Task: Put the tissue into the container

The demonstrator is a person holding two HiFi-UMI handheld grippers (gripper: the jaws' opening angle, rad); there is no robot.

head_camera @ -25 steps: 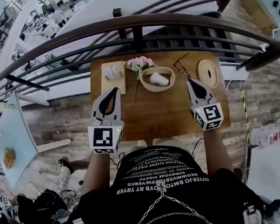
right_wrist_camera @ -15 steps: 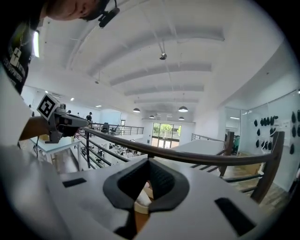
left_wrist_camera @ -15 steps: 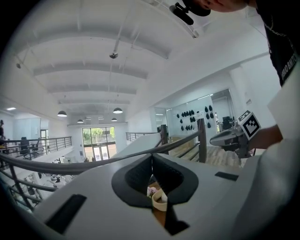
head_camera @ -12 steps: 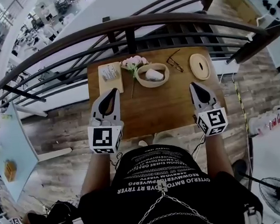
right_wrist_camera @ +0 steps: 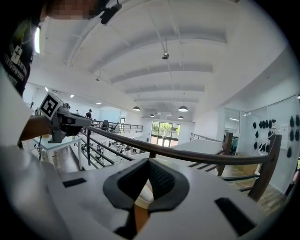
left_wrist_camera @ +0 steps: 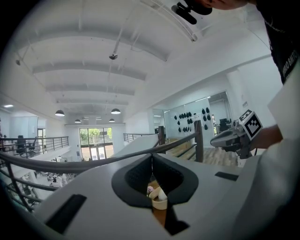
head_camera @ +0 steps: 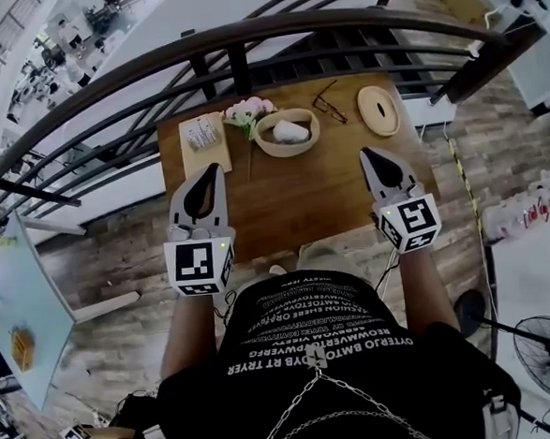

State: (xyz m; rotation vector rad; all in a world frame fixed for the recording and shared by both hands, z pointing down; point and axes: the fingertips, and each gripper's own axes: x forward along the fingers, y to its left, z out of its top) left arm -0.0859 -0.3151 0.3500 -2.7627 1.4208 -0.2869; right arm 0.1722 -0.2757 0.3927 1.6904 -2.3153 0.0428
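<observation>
Flanking open table middle — left hand-held gripper, right hand-held gripper, both closed, empty.

Table matt wood; container smooth pale wood; tissue paper.

Cannot make out the small items on the pale tray at upper centre, and catches only a sliver of bowl low in the left gripper view.
</observation>
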